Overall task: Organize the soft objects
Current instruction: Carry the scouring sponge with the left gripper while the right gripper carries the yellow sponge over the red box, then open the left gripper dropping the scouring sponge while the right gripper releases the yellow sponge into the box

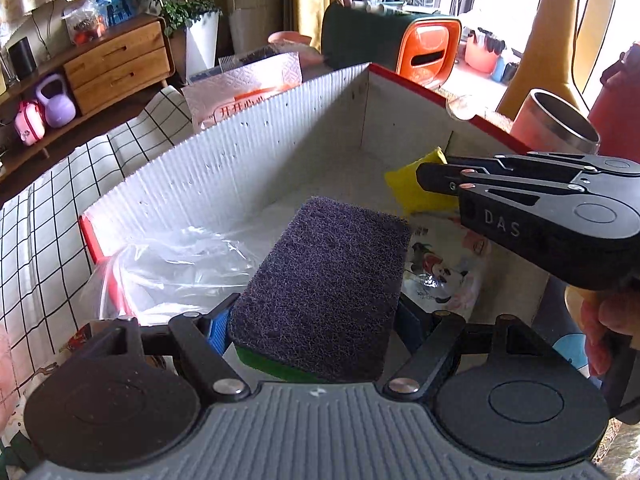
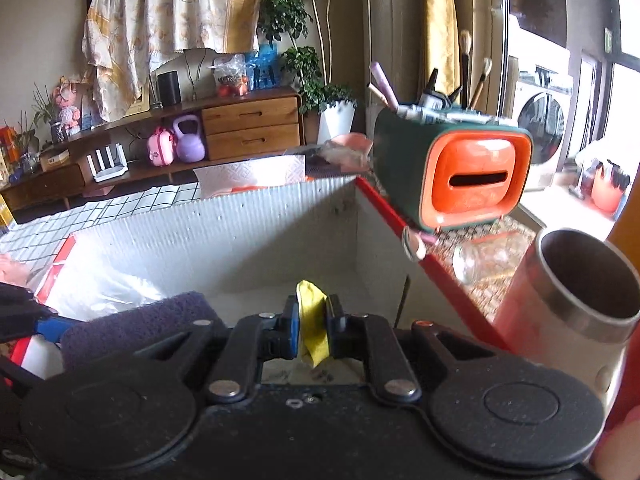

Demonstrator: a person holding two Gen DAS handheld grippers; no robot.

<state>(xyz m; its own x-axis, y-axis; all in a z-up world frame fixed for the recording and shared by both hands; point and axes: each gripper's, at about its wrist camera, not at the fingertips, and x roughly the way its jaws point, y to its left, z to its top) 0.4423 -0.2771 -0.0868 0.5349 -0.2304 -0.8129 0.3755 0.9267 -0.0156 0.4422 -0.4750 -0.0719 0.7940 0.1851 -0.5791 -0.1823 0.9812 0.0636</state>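
My left gripper (image 1: 316,320) is shut on a scouring sponge (image 1: 324,284) with a dark purple top and a green underside, held over the open white box (image 1: 240,160) with red edges. My right gripper (image 2: 312,332) is shut on a small yellow soft object (image 2: 312,320), held inside the same box near its far right corner. In the left wrist view the right gripper (image 1: 424,182) comes in from the right with the yellow object (image 1: 404,188) at its tips. The sponge (image 2: 132,328) shows at the left of the right wrist view.
Clear plastic bags (image 1: 172,268) and a printed packet (image 1: 444,268) lie in the box. A metal cup (image 2: 568,292), a glass jar (image 2: 488,260) and an orange-green pen holder (image 2: 460,172) stand right of the box. A tissue pack (image 1: 244,88) lies behind it on checked cloth (image 1: 48,216).
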